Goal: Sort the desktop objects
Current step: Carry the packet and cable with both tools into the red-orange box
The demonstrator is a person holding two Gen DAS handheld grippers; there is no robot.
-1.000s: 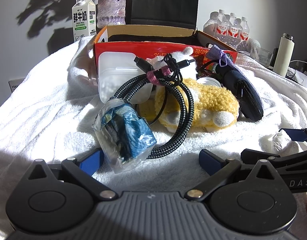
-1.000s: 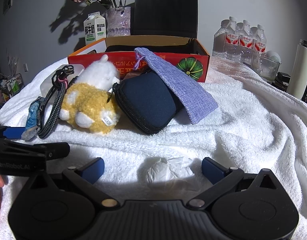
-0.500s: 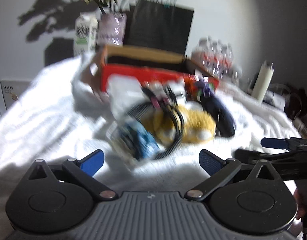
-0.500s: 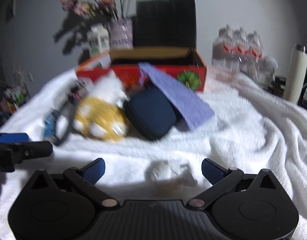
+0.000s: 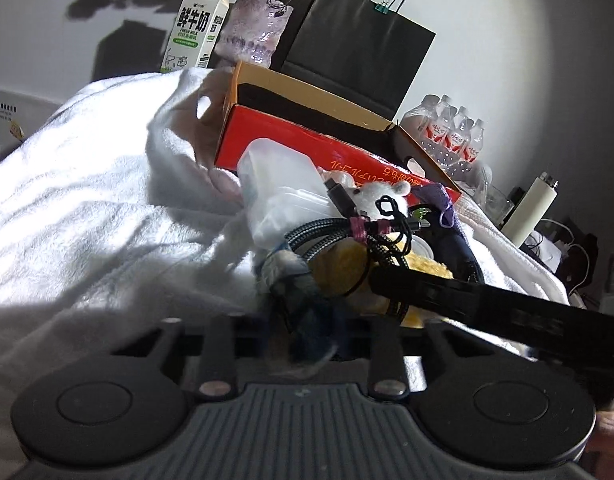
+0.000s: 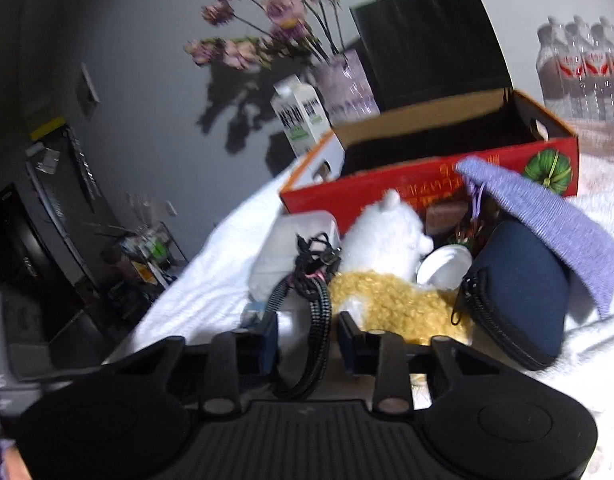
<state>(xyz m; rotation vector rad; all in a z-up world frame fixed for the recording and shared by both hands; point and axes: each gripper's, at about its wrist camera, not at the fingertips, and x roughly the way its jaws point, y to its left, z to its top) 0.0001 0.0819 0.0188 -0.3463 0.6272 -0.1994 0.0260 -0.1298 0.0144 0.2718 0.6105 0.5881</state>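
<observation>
My left gripper (image 5: pixel 307 344) is closed in on a clear bag with blue contents (image 5: pixel 303 300), which sits blurred between its jaws. My right gripper (image 6: pixel 307 336) has its fingers close on either side of a coiled black braided cable (image 6: pixel 315 320); whether it grips is unclear. The cable (image 5: pixel 347 236) lies over a yellow and white plush toy (image 6: pixel 391 280). A navy zip pouch (image 6: pixel 523 292) and a purple cloth bag (image 6: pixel 547 220) lie to the right. An open red cardboard box (image 6: pixel 427 184) stands behind them.
A translucent plastic box (image 5: pixel 279 188) leans by the red box. A milk carton (image 5: pixel 195 28), flower vase (image 5: pixel 255 32), black paper bag (image 5: pixel 359 48), water bottles (image 5: pixel 451 136) and a white flask (image 5: pixel 531 208) stand behind. The right gripper's arm (image 5: pixel 487 308) crosses the left view.
Both grippers have moved forward into the pile and narrowed from wide open. The left now straddles the blue bag, the right the black cable. The crumpled tissue has left the right view.
</observation>
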